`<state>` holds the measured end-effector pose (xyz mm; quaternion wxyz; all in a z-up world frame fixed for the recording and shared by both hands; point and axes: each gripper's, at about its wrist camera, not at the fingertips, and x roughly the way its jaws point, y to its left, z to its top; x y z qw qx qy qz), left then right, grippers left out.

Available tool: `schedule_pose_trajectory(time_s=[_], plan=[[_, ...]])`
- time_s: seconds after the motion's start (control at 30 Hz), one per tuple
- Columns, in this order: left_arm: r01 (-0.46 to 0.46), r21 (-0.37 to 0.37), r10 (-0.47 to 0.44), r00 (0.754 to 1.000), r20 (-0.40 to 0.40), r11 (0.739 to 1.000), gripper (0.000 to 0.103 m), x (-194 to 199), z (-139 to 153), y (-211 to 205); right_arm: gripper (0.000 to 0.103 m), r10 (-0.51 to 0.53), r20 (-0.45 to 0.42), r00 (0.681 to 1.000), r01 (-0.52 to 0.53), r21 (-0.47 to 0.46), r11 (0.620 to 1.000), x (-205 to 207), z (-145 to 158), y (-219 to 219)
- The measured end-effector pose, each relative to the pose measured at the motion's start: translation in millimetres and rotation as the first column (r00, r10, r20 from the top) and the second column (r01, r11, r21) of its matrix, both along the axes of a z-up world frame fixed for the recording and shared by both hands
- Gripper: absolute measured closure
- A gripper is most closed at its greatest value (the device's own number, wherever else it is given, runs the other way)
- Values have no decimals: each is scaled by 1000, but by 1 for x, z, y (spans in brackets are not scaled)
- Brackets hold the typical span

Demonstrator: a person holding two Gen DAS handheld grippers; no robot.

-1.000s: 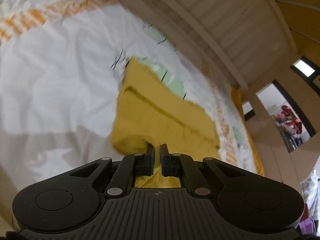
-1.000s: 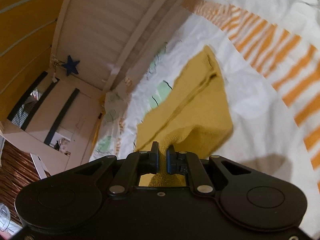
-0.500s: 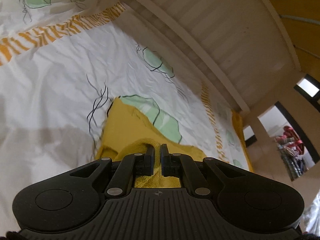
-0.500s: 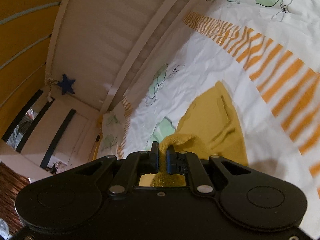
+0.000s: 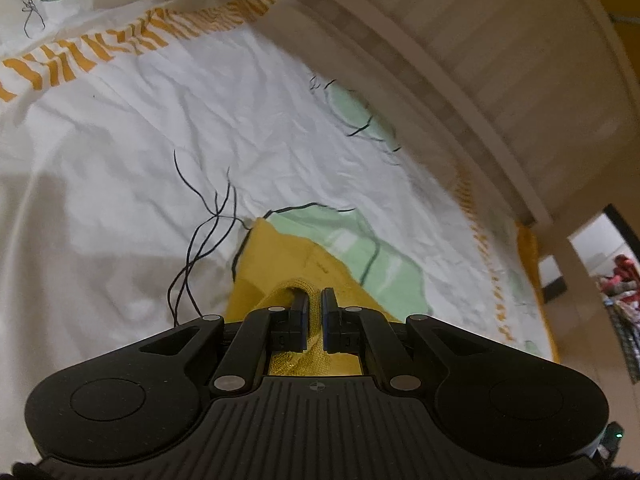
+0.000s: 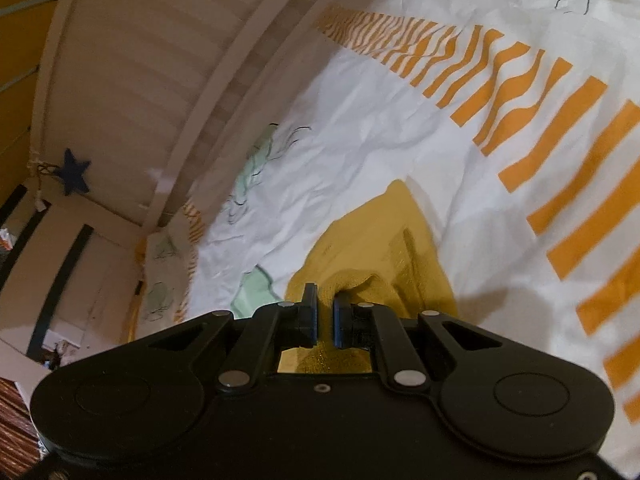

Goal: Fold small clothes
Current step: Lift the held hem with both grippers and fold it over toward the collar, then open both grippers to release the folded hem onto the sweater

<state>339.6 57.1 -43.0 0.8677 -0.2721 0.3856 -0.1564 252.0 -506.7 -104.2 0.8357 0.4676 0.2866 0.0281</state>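
While both grippers carry a pinched edge of the yellow knit garment [image 5: 280, 256] forward over its own lower layer, the step in hand reads as a fold in progress — near edge being brought across toward the far edge. To do it well: keep the two hands level with each other so the carried edge stays straight, lower it until it meets the far edge squarely, and only then let go; releasing one side early would likely skew the fold. A light outward tension between the hands should keep the knit from bunching in the middle. The garment lies on the white bedspread [image 5: 160, 128], which carries orange stripes and green leaf prints; its far corner reaches onto one green leaf in the left wrist view, and a slatted bed rail [image 5: 460, 64] runs beyond. Left gripper [image 5: 314, 300]: jaws nearly together, a fold of yellow knit clamped between the pads and humping up just ahead of them. Right gripper [image 6: 325, 300]: jaws narrow too, a slightly thicker wad of the same garment [image 6: 384, 236] gripped between them — cloth visible behind the fingers as well. Neither gripper touches the bedspread, so far as can be told.
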Motion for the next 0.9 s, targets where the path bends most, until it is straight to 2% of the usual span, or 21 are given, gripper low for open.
schedule_pose_trajectory(time_s=[0.1, 0.27, 0.3, 0.37, 0.4, 0.43, 0.5, 0.57, 0.63, 0.77, 0.83, 0.9], plan=[[-20, 7, 20, 1000, -12, 1000, 97, 11, -12, -1, 86, -10, -12, 1000, 10, -10, 1000, 8, -6, -3], [-94, 32, 93, 995, 20, 995, 93, 18, -15, 9, 81, -14, -25, 1000, 13, -44, 999, 14, -12, -2], [-98, 48, 97, 995, 27, 994, 82, 18, -13, 10, 80, -10, -24, 1000, 8, -49, 999, 15, -12, -2], [-92, 94, 86, 995, 57, 991, 67, 14, -8, 10, 77, -11, -25, 1000, 10, -69, 998, 15, -12, 0], [-83, 122, 74, 995, 73, 989, 66, 11, -4, 8, 67, -14, -23, 1000, 13, -82, 997, 15, -10, 0], [-71, 151, 59, 995, 86, 986, 66, 9, 0, 6, 50, -18, -18, 1000, 16, -96, 995, 14, -8, 1], [-35, 218, 12, 994, 109, 975, 64, 2, 8, -3, 34, -30, -2, 1000, 30, -130, 991, 12, -3, 2], [11, 270, -48, 990, 130, 963, 63, -6, 14, -15, 33, -33, 8, 999, 34, -177, 984, 10, 5, 4], [67, 318, -117, 983, 142, 946, 59, -15, 16, -27, 33, -26, 12, 1000, 28, -229, 973, 7, 12, 7], [210, 420, -292, 946, 141, 883, 59, -40, 12, -53, 33, 43, 18, 999, -33, -370, 928, -3, 31, 24], [256, 454, -347, 929, 128, 854, 59, -52, 6, -61, 33, 95, 4, 995, -83, -456, 886, -10, 37, 38], [300, 481, -392, 915, 101, 824, 59, -60, -2, -67, 33, 164, -30, 986, -155, -541, 826, -17, 40, 55]])
